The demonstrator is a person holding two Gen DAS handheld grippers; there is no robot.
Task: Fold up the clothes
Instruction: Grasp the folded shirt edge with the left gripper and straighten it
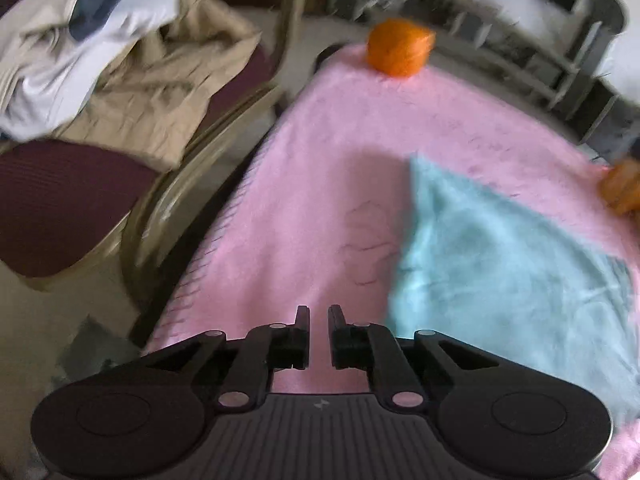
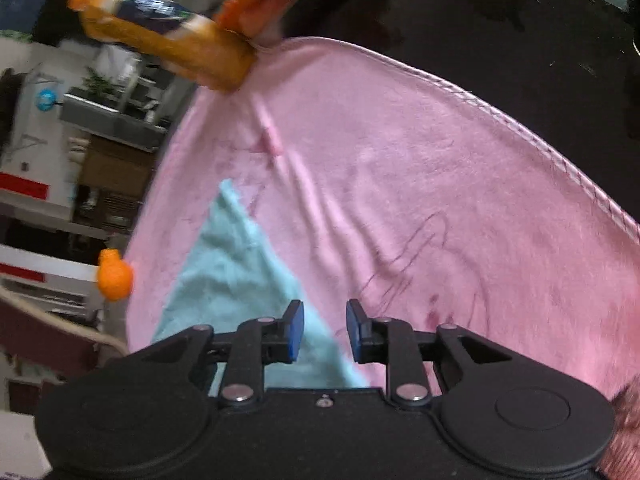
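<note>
A light blue cloth [image 1: 504, 256] lies flat on a pink blanket [image 1: 340, 168] that covers the table. In the right wrist view the same light blue cloth [image 2: 236, 280] shows as a pointed shape on the pink blanket [image 2: 400, 168]. My left gripper [image 1: 319, 312] hovers over the pink blanket just left of the cloth's near edge, its fingers a narrow gap apart and empty. My right gripper [image 2: 325, 314] is open above the cloth's right edge, nothing between its blue pads [image 2: 296, 328].
A maroon chair [image 1: 60, 200] left of the table carries a heap of beige and white clothes [image 1: 120, 72]. Orange bottles [image 1: 400, 46] [image 1: 622, 192] stand on the blanket's far corners. An orange bottle [image 2: 160, 36] and a smaller one [image 2: 115, 276] show in the right wrist view.
</note>
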